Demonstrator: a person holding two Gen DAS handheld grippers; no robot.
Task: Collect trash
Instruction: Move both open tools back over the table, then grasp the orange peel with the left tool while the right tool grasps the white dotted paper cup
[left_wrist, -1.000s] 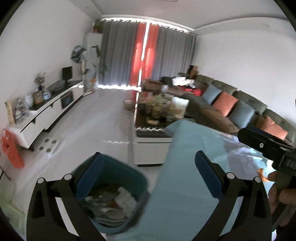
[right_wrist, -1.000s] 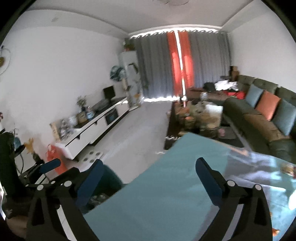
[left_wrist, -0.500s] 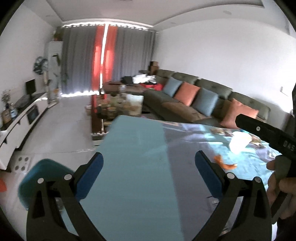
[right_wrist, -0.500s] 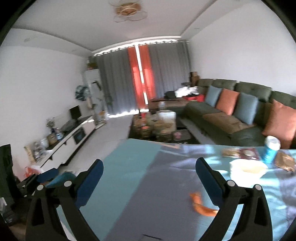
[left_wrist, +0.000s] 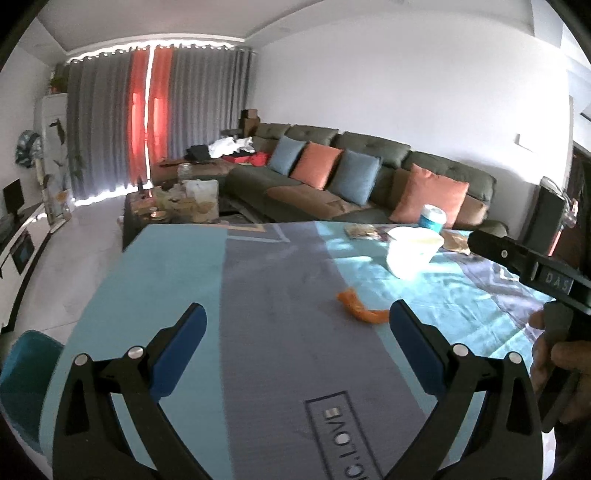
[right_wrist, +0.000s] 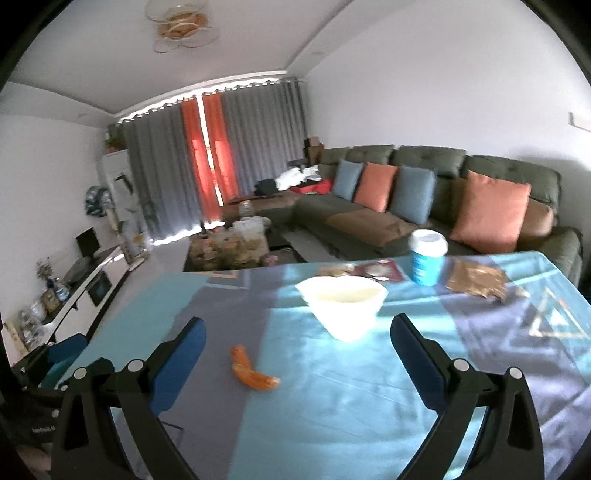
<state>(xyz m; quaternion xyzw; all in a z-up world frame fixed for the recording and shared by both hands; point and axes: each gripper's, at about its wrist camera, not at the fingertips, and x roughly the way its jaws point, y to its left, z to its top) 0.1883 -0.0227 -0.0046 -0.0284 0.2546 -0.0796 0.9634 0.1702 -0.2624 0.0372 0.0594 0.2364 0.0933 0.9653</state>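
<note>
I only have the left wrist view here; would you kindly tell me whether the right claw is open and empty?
Observer: Yes, the right claw is open with nothing between its fingers, and it points toward the bowl.
Operator: Thank you. The right tool's body partly hides what lies beyond the cup; what is it?
Observer: A crumpled brown wrapper lies flat on the cloth, apart from the cup.
Operator: And the orange scrap, seen from that claw?
Observer: The scrap lies just ahead, nearer the claw's left finger than its right.
</note>
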